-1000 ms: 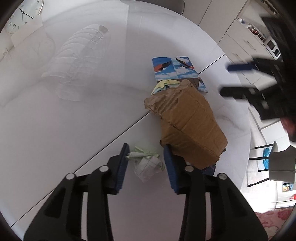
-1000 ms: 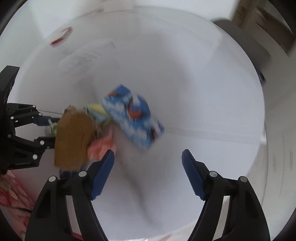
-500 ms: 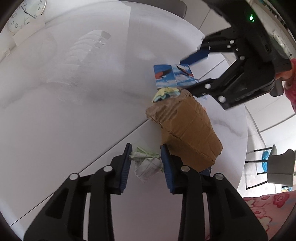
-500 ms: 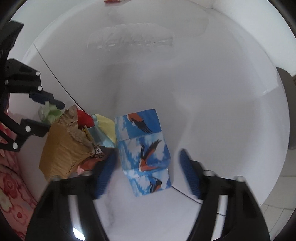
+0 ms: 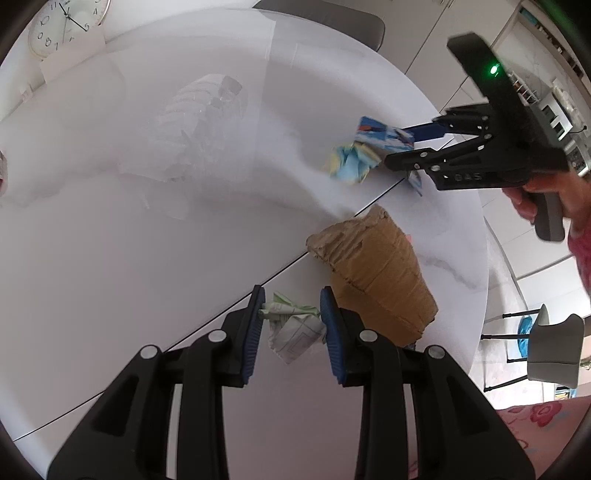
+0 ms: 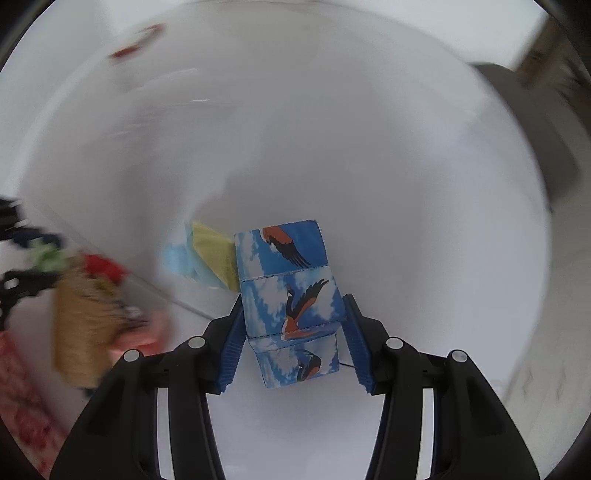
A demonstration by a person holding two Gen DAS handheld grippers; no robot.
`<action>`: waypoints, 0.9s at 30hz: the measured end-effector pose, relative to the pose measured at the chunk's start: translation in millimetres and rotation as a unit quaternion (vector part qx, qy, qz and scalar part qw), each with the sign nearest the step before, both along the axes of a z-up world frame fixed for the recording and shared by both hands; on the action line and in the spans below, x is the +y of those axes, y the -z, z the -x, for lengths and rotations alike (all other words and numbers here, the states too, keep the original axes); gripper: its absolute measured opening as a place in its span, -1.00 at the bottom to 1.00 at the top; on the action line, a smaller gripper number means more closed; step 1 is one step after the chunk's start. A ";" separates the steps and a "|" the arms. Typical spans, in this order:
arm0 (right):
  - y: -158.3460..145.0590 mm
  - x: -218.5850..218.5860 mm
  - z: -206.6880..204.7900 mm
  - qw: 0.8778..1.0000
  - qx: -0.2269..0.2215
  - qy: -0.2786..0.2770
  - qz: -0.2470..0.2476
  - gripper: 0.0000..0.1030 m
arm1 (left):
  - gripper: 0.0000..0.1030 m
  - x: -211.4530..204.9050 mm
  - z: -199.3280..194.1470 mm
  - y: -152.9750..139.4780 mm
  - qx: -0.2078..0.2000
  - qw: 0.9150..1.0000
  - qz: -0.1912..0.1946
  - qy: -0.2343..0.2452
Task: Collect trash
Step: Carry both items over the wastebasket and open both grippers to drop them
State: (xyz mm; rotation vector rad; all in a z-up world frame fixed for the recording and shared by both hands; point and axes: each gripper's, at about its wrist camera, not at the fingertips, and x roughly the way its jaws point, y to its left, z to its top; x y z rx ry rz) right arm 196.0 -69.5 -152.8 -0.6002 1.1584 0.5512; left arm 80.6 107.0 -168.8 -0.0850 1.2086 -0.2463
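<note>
My left gripper (image 5: 291,317) is shut on a crumpled white and green paper ball (image 5: 293,326), just above the white round table (image 5: 147,240). A brown cardboard piece (image 5: 376,280) lies right of it. My right gripper (image 6: 293,326) has closed onto a blue flattened carton with bird pictures (image 6: 291,295); its pads touch both sides. In the left wrist view the right gripper (image 5: 402,146) shows far right with the carton (image 5: 380,136). A crumpled yellow and blue paper (image 5: 351,164) lies beside the carton, and shows in the right wrist view (image 6: 210,258).
A clear plastic bottle (image 5: 199,122) lies on the far left of the table. A wall clock (image 5: 66,26) leans at the back. A grey chair (image 5: 550,347) stands right of the table. Red and pink wrappers (image 6: 110,269) lie by the cardboard (image 6: 85,321).
My left gripper closed on the paper ball. My right gripper swung in over the carton and closed on its sides. The yellow and blue paper now lies apart from the cardboard.
</note>
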 end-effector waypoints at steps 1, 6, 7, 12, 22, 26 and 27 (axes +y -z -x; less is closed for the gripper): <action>-2.0 -2.5 2.8 1.000 -0.021 0.016 0.009 -0.02 | -0.40 -0.4 0.5 -0.5 -0.001 1.000 0.000 0.000; -18.5 4.6 31.4 0.986 -0.149 0.023 0.075 -0.02 | -0.40 -1.4 3.4 -5.2 -0.006 1.000 0.001 0.009; -20.9 7.0 39.1 0.983 -0.165 0.023 0.081 -0.02 | -0.40 -1.6 4.0 -6.0 -0.007 1.000 0.001 0.011; -52.8 -5.5 42.8 0.985 -0.156 0.075 0.025 -0.02 | -0.40 2.9 7.6 -19.0 -0.017 1.000 0.005 0.019; -92.1 -64.2 101.7 0.964 -0.089 0.224 -0.112 -0.02 | -0.40 -31.3 27.8 -50.2 -0.039 0.996 0.016 0.080; -85.3 -102.2 151.1 0.947 -0.063 0.287 -0.130 -0.02 | -0.40 -59.5 43.1 -59.6 -0.042 0.991 0.023 0.127; -79.5 -117.1 168.0 0.944 -0.056 0.299 -0.131 -0.02 | -0.40 -66.4 43.9 -58.0 -0.042 0.989 0.023 0.137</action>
